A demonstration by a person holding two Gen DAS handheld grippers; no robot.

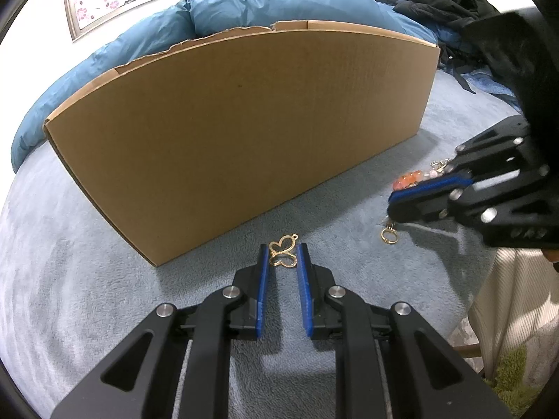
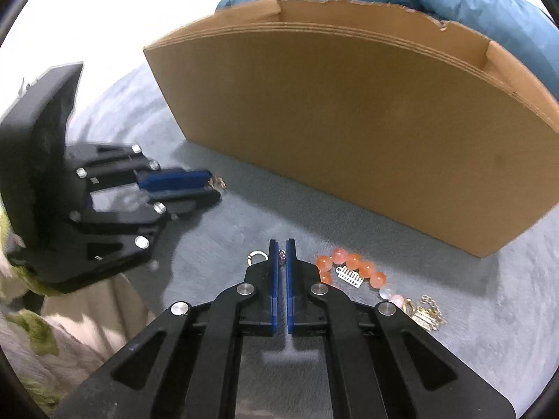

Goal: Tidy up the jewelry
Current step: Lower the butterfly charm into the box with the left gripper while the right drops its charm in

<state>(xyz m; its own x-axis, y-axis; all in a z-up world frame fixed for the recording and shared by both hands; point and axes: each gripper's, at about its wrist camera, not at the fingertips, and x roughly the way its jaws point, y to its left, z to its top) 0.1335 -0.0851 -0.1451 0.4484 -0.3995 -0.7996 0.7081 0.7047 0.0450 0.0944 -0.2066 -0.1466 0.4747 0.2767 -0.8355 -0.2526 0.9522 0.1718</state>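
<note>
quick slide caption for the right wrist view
Right gripper pinches a small jewelry piece beside orange beads, facing a cardboard box.

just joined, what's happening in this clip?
A person with two handheld grippers is sorting jewelry on a grey fleece blanket in front of a tall brown cardboard box. The left gripper has its jaws closed on a gold butterfly-shaped pendant. The right gripper is shut on a small earring whose gold ring hook sticks out beside it. An orange bead bracelet and a pile of gold chain pieces lie loose on the blanket. Nothing visibly boxed yet.
</note>
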